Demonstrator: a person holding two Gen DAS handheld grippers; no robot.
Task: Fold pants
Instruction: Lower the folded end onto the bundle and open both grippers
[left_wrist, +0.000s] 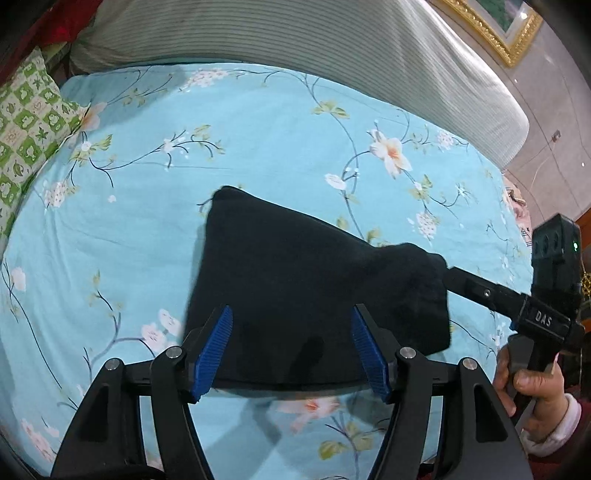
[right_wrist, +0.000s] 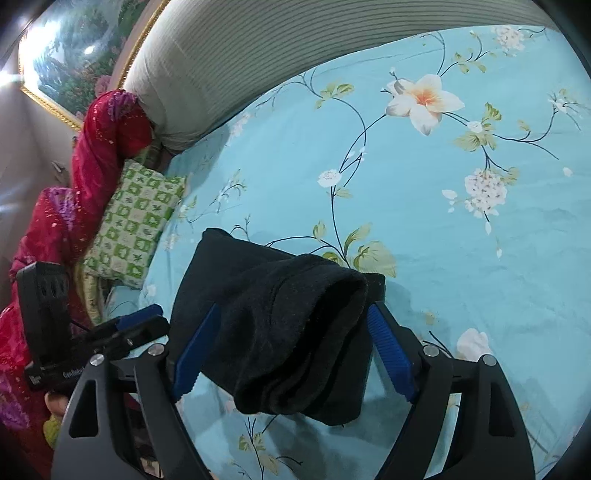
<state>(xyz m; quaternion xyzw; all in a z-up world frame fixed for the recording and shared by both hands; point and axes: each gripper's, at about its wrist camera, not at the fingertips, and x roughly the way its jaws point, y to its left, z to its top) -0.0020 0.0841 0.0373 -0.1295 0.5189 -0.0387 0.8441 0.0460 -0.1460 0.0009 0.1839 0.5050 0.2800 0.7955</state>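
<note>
Left tongs (left_wrist: 291, 350) gaping, ribbed blue pads, folded black fleecy pants (left_wrist: 295, 273)

1. "DAS" in pale capital letters stands on the black body of the right gripper (left_wrist: 445, 275), on the block behind its fingers, seen off to the right of the left gripper's (left_wrist: 291, 347) own blue pads in the left wrist view.
2. In the right wrist view, pale lettering runs along the black body of the left gripper at the lower left of the right claw; it begins with something like "Gen", but the rest is too small and blurred to read.
3. A second pale mark sits just left of that lettering on the same body, also unreadable.
4. Nothing else bears readable writing.
</note>
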